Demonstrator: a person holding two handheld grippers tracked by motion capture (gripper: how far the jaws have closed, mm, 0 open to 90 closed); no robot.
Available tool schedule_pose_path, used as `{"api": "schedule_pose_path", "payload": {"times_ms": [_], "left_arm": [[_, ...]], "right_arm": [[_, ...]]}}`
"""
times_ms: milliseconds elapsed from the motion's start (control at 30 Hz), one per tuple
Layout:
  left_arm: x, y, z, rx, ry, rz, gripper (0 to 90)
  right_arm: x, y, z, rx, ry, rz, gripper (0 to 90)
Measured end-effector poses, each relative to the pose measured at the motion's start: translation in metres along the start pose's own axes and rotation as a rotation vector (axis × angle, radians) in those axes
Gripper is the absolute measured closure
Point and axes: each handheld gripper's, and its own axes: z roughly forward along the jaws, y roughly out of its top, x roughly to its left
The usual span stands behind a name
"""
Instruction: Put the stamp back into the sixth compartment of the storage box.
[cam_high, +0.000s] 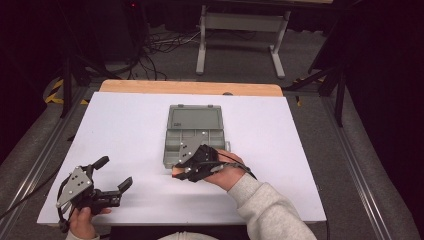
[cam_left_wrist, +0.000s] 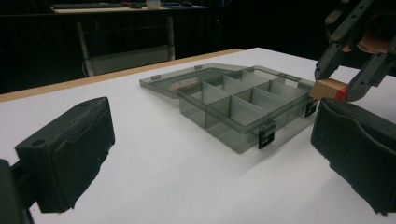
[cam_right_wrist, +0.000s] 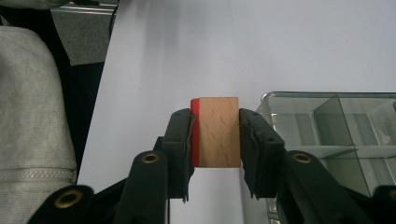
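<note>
The table (cam_high: 125, 130) is a broad flat top covered in smooth matte white, with a strip of bare wood along its far edge. On it, ahead of the right-hand fingers, lies a compartment box (cam_high: 192, 137) of smoky translucent grey plastic, its lid folded flat open on the far side and its thin dividers forming small rectangular cells; two dark latches hang on the near wall. The right forearm, in a pale knitted sleeve (cam_high: 267, 210), comes in at an angle from the lower right, and the right hand (cam_high: 227, 172) holds the right gripper (cam_high: 181, 172) low over the table at the box's near corner, pointing left. Its black fingers (cam_right_wrist: 180, 140) are pinched onto a small wooden block (cam_right_wrist: 217, 131), a plain light-grained rectangular piece with one face painted red; the red face presses against one finger and bare wood against the other. The block sits between those fingers just outside the box's near wall, not over any cell. The left hand (cam_high: 82, 220) grips the left gripper (cam_high: 112, 172) near the table's near left edge, well apart from the box, pointing right toward it. Its fingers (cam_left_wrist: 70, 149), padded with rough black foam, stand wide apart with nothing between them, hovering low over bare white table.
</note>
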Motion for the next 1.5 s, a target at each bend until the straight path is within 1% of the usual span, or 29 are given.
{"api": "schedule_pose_path", "payload": {"times_ms": [200,300,900,1167,1500], "left_arm": [[0.0,0.0,0.0,0.0,0.0,-0.001,0.7],[0.0,0.0,0.0,0.001,0.0,-0.001,0.6],[0.0,0.0,0.0,0.002,-0.002,-0.002,0.7],[0.0,0.0,0.0,0.002,-0.002,-0.002,0.7],[0.001,0.0,0.0,0.002,-0.002,-0.002,0.7]], "right_arm": [[-0.008,-0.001,0.0,-0.005,-0.013,0.008,66.4],[-0.01,-0.003,0.0,0.0,-0.033,0.014,66.4],[-0.03,-0.009,-0.001,-0.005,-0.089,0.018,66.4],[-0.038,-0.01,0.0,-0.004,-0.107,0.015,66.4],[-0.048,-0.012,0.001,0.006,-0.115,0.03,66.4]]}}
